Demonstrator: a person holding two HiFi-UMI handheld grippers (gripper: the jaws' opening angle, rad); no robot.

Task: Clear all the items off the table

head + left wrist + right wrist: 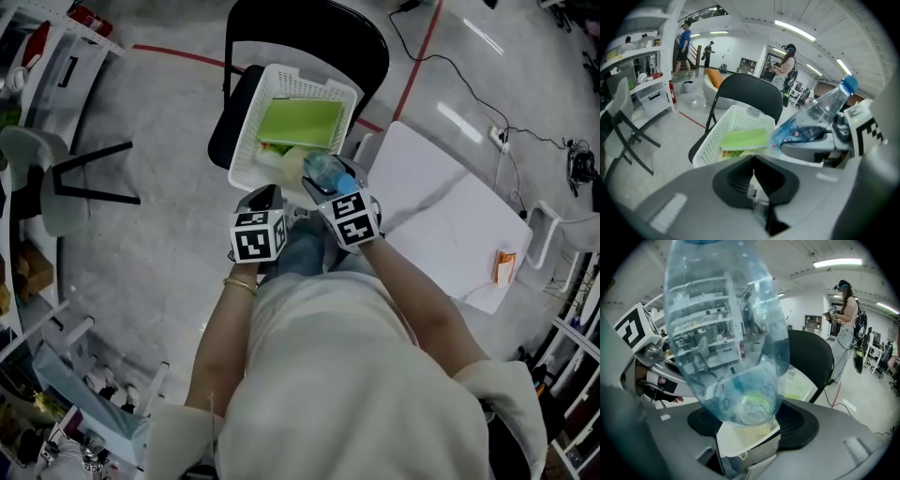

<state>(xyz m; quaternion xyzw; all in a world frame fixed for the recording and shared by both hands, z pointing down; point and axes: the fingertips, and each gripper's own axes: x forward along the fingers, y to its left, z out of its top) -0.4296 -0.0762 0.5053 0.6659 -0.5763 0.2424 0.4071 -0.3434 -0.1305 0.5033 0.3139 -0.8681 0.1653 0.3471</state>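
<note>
A clear plastic water bottle (326, 171) with a blue cap is held in my right gripper (323, 187), just over the near edge of a white perforated basket (246, 141). In the right gripper view the bottle's (731, 348) base sits between the two black pads, jaws of the right gripper (750, 420) shut on it. My left gripper (262, 199) hovers beside it at the basket's near rim, jaws shut and empty (753, 160). A green book (300, 122) lies in the basket. From the left gripper view the bottle (811, 117) slants above the basket (717, 136).
The basket rests on a black folding chair (309, 37). A white table (450, 225) stands at the right with a small orange item (504, 266) near its far edge. Shelving (37, 56) and a chair leg frame line the left. People stand far off.
</note>
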